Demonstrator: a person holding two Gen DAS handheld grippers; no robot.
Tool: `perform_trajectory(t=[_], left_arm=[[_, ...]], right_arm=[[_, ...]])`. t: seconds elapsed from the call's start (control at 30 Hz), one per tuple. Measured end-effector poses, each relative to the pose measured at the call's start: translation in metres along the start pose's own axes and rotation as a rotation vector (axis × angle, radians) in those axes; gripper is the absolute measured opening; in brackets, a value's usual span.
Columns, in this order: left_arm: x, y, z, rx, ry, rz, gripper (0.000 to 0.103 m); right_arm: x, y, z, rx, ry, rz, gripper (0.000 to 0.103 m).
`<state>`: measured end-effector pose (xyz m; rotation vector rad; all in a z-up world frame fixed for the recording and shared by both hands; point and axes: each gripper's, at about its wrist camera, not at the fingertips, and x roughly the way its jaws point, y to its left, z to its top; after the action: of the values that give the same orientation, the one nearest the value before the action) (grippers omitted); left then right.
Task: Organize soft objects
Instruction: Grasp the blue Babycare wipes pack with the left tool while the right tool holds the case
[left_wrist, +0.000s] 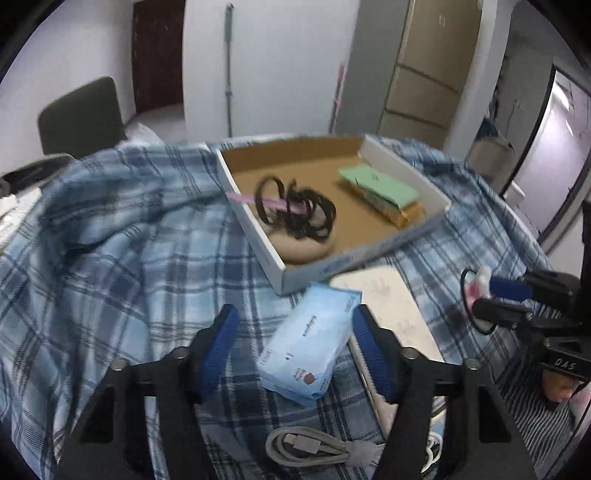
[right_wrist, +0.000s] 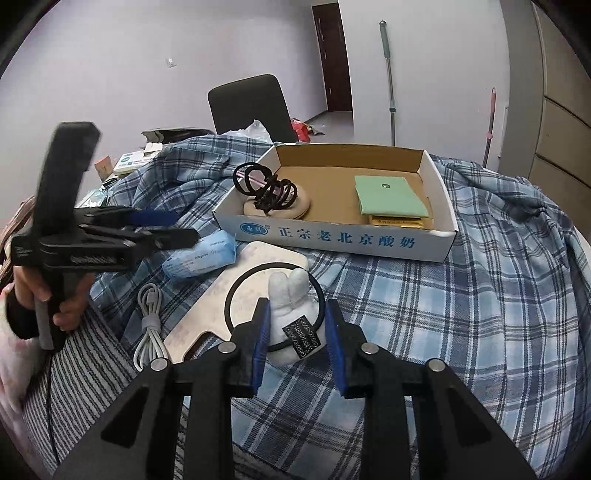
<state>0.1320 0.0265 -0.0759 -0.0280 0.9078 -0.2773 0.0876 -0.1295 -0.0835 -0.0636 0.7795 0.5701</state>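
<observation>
On plaid cloth (right_wrist: 480, 295) (rumpled) sits cardboard tray (right_wrist: 332, 240).

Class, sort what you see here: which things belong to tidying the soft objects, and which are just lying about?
Part of the job:
- white plush hair tie, held in right gripper
- blue tissue pack, between open left gripper
- cardboard tray
- black hair ties

Lying about:
- charging cable
- chair
- mop

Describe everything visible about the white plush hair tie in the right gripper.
The white plush hair tie is a small, soft, rabbit-like figure with two rounded ears pointing up, fixed to a thin black elastic loop that rings it. A black patterned tag hangs on its front. It sits upright between the blue pads of the right gripper, which is shut on it, above the blue plaid cloth.
</observation>
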Motion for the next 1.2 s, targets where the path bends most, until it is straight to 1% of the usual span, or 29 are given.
perform_trajectory(t=[0.27, 0.4, 0.47, 0.53, 0.6, 0.67, 0.77, 0.8, 0.87, 0.9, 0.97, 1.03, 1.1, 1.2], left_arm=[[0.012, 0.009, -0.007, -0.035, 0.037, -0.057, 0.060], [0.020, 0.005, -0.008, -0.021, 0.074, -0.076, 0.052], [0.021, 0.004, -0.008, -0.020, 0.073, -0.076, 0.045], [0.016, 0.005, -0.008, -0.016, 0.050, -0.077, 0.043], [0.006, 0.003, -0.009, 0.001, 0.004, -0.088, 0.042], [-0.009, -0.004, -0.010, 0.039, -0.074, -0.094, 0.041], [-0.028, -0.012, -0.013, 0.083, -0.171, -0.073, 0.041], [-0.037, -0.016, -0.016, 0.103, -0.222, -0.065, 0.041], [-0.051, -0.021, -0.020, 0.131, -0.290, -0.047, 0.041], [-0.060, -0.026, -0.024, 0.156, -0.339, -0.032, 0.041], [-0.072, -0.032, -0.028, 0.187, -0.399, -0.011, 0.041], [-0.078, -0.039, -0.031, 0.202, -0.436, 0.009, 0.041], [-0.083, -0.037, -0.032, 0.188, -0.463, 0.033, 0.041], [-0.089, -0.032, -0.035, 0.168, -0.494, 0.026, 0.041]], right_arm=[[0.002, 0.002, 0.001, -0.007, 0.010, -0.004, 0.028], [0.003, -0.001, 0.001, 0.002, 0.015, -0.004, 0.028], [0.004, -0.001, 0.001, 0.005, 0.017, -0.007, 0.028], [0.003, -0.002, 0.001, 0.009, 0.015, -0.016, 0.028], [0.002, -0.004, 0.001, 0.019, 0.006, -0.032, 0.028], [0.000, -0.005, 0.001, 0.030, -0.010, -0.061, 0.028], [-0.008, -0.004, 0.001, 0.031, -0.057, -0.125, 0.028], [-0.011, -0.003, 0.000, 0.029, -0.075, -0.141, 0.028], [-0.017, -0.002, 0.001, 0.023, -0.107, -0.167, 0.028], [-0.019, -0.001, 0.001, 0.021, -0.121, -0.175, 0.028], [-0.024, 0.001, 0.001, 0.016, -0.145, -0.189, 0.028], [-0.026, 0.002, 0.001, 0.013, -0.157, -0.197, 0.028], [-0.027, 0.002, 0.002, 0.011, -0.163, -0.203, 0.028], [-0.029, 0.002, 0.002, 0.009, -0.169, -0.206, 0.028]])
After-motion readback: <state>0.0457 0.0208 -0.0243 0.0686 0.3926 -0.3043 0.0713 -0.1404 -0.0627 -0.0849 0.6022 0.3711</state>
